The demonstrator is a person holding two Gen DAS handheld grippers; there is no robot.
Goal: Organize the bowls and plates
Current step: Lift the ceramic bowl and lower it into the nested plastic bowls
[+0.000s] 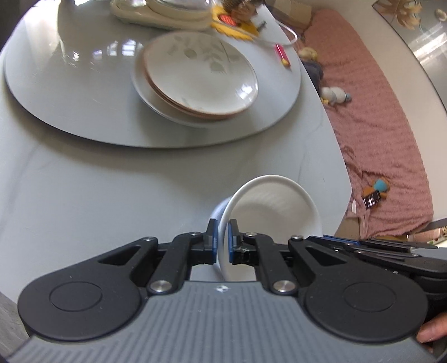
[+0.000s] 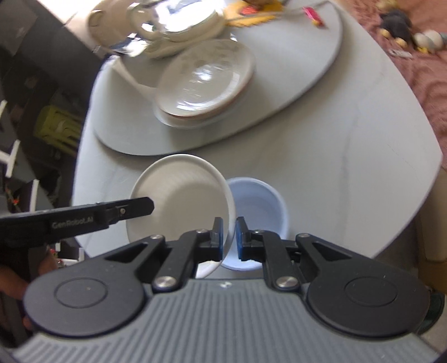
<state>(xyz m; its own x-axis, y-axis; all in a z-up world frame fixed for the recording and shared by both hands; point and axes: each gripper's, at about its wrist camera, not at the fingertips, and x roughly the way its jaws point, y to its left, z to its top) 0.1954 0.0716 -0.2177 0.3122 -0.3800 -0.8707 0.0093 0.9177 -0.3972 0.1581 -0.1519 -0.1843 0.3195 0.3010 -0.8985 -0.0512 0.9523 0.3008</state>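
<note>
A plain white bowl (image 1: 273, 203) (image 2: 178, 201) hangs tilted over the grey table, held at opposite sides of its rim. My left gripper (image 1: 222, 237) is shut on its left rim; its black finger (image 2: 131, 209) reaches in from the left in the right wrist view. My right gripper (image 2: 229, 233) is shut on the right rim and shows at the right edge (image 1: 363, 245) of the left wrist view. A pale blue bowl (image 2: 259, 206) stands on the table just right of and under that rim. A stack of leaf-patterned plates (image 1: 201, 75) (image 2: 206, 81) sits on the turntable (image 1: 83, 106) (image 2: 293, 69) ahead.
At the back of the turntable are a cream tray with glassware (image 1: 156, 14) (image 2: 167, 25), a yellow mat (image 1: 234, 28) and a small red item (image 1: 282, 54). The table edge curves down the right, above a pink rug (image 1: 377, 111) with toys. Dark furniture (image 2: 42, 97) stands left.
</note>
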